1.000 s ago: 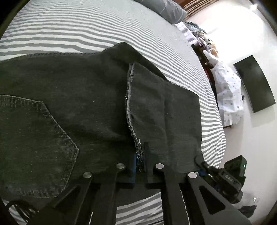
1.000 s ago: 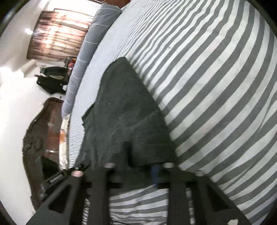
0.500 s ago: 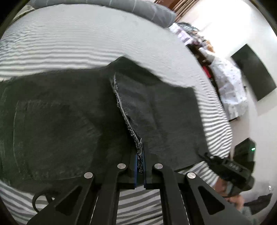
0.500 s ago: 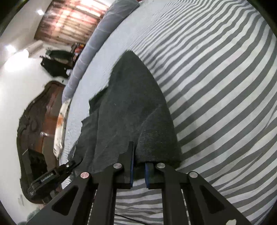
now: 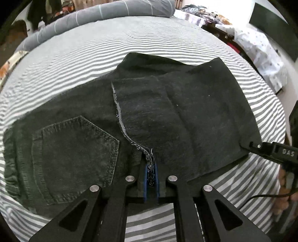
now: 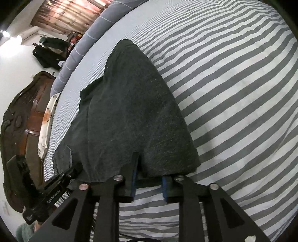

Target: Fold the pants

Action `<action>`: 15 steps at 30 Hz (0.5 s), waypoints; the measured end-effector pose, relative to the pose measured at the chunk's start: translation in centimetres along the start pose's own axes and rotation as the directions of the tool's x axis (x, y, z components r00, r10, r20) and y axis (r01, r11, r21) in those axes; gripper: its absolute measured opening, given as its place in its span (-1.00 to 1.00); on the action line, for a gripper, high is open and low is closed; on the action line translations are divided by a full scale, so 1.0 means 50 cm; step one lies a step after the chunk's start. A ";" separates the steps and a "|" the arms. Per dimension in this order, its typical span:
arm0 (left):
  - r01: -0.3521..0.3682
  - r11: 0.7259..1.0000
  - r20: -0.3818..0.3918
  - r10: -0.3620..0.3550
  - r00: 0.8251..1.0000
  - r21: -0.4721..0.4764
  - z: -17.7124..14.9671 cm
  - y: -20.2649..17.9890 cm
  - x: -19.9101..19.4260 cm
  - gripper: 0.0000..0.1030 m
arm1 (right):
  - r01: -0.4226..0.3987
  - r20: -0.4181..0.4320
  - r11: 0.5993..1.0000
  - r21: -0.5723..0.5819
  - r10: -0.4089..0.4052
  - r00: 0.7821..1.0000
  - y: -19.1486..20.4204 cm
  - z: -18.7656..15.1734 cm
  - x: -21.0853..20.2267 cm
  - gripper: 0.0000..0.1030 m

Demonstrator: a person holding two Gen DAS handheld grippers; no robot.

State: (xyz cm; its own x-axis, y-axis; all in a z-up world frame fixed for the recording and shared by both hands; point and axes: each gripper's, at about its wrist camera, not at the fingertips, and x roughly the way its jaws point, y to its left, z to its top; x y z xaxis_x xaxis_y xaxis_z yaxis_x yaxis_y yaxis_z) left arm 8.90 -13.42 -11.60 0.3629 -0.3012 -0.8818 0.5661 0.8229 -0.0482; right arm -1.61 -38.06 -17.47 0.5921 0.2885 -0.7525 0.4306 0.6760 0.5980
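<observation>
Dark grey jeans lie on the striped bed, back pocket up at the left, the legs folded over to the right. My left gripper is shut on the frayed hem of the folded leg. In the right wrist view the folded jeans run away from my right gripper, whose jaws stand apart at the near fold edge, with the cloth lying over the left finger. The right gripper also shows in the left wrist view at the fold's right corner.
The bed has a grey-and-white striped sheet and a long grey bolster at the far side. A carved wooden headboard stands at the left. Clothes and a printed cloth lie beyond the bed's right edge.
Both grippers pulled back toward the near bed edge. The right gripper's jaws went from shut on the fold to apart. The left gripper stayed shut on the hem.
</observation>
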 end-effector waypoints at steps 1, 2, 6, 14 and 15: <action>-0.006 1.000 0.000 0.006 1.000 0.003 0.001 -0.005 -0.004 -0.82 | 0.003 -0.001 1.000 -0.003 -0.003 1.000 0.002 -0.001 -0.003 -0.50; -0.023 1.000 0.001 0.023 1.000 0.010 0.002 -0.008 -0.009 -0.79 | 0.008 -0.001 1.000 -0.007 -0.008 1.000 0.004 -0.003 -0.008 -0.47; -0.073 0.996 0.025 0.071 0.997 0.049 0.004 -0.033 -0.033 -0.74 | 0.024 -0.013 0.999 -0.034 -0.025 1.000 0.010 -0.017 -0.032 -0.29; -0.141 0.987 0.083 0.134 0.987 0.083 0.006 -0.051 -0.073 -0.70 | 0.017 -0.001 0.987 -0.160 -0.018 1.000 0.042 -0.044 -0.113 -0.30; -0.138 0.987 0.085 0.131 0.988 0.082 0.006 -0.051 -0.075 -0.70 | 0.022 0.015 0.984 -0.176 -0.020 1.000 0.048 -0.041 -0.122 -0.29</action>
State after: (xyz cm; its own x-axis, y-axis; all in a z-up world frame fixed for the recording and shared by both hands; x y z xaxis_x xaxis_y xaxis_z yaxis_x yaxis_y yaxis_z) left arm 6.33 -14.56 -8.02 0.4955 -0.2301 -0.8376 0.5695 0.8142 0.1132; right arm -5.57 -36.79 -12.01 0.5933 0.2647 -0.7602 0.3171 0.7912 0.5230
